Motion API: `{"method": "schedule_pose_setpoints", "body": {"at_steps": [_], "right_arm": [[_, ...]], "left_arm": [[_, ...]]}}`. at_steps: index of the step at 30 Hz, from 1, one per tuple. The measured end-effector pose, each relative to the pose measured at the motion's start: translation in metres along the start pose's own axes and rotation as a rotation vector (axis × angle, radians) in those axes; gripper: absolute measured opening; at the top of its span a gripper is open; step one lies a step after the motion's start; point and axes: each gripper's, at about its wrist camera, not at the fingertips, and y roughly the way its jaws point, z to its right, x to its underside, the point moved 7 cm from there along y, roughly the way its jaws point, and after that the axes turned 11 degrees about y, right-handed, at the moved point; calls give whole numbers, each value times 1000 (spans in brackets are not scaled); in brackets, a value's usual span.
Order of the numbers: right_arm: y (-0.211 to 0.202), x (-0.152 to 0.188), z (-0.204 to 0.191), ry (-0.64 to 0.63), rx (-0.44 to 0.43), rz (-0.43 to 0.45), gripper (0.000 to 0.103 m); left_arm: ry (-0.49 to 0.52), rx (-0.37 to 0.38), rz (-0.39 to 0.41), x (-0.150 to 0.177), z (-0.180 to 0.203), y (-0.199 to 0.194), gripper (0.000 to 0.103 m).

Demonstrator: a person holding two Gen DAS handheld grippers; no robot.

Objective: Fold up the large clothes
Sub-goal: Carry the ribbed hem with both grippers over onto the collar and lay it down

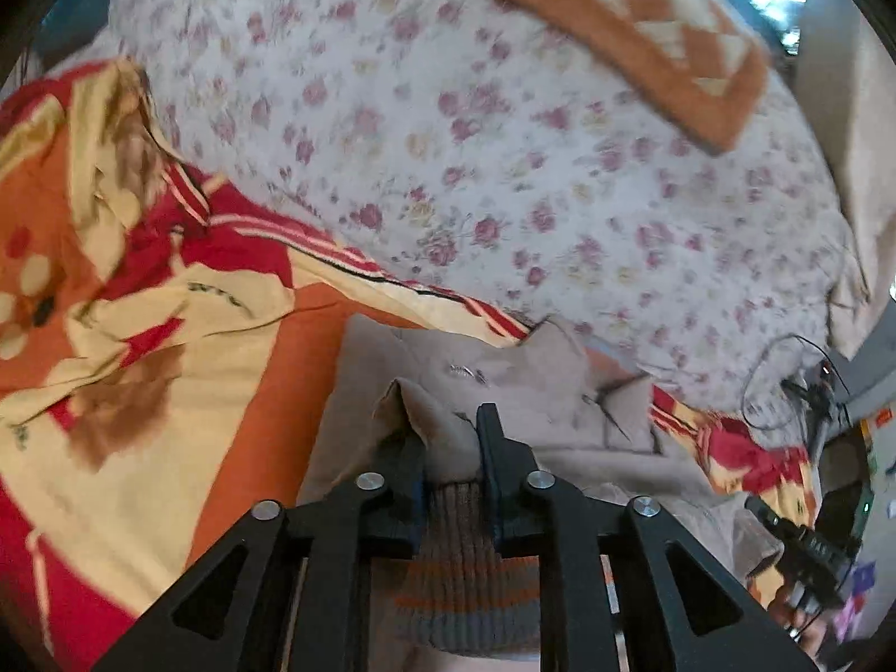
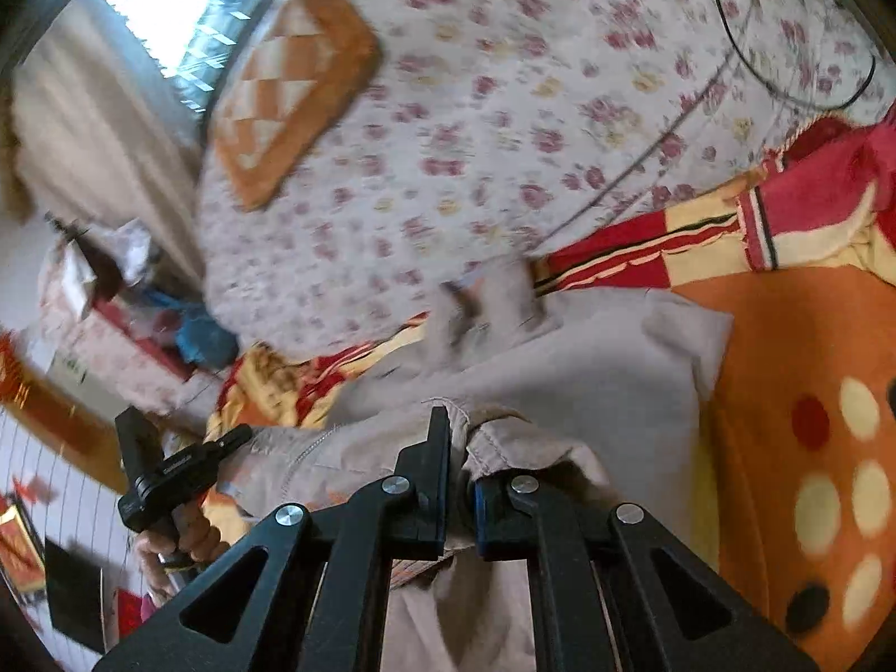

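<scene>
1. The left wrist view looks forward and steeply down along the left claw (image 1: 453,437), whose black arms fill the lower edge; it sits very close above a beige garment (image 1: 521,386) on the bed's orange and red blanket (image 1: 168,336); the right claw (image 1: 795,537) shows at its lower right edge.
2. The right wrist view looks the same way along the right claw (image 2: 456,448), equally close above the beige garment (image 2: 588,369); the left claw (image 2: 162,470) shows at its lower left.
3. Both share the garment, the blanket (image 2: 784,336), the floral bedspread (image 1: 448,140) (image 2: 504,140) and an orange checked cushion (image 1: 627,22) (image 2: 291,84) at the far side; both are motion-blurred.
</scene>
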Motion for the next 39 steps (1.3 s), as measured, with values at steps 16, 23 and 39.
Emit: {"method": "schedule_pose_setpoints", "body": {"at_steps": [16,23,39], "right_arm": [[27,35,-34,-473,267,-61,59],[107,-3,23,-407,554,-61,52],[173,33,-64,-552,373,-210,10]], "left_arm": [[187,-45,-36,23,1,9,87],[274,-199,-127,44,-12,46,88],[269,-199,-77,44,-23,40,87]]}}
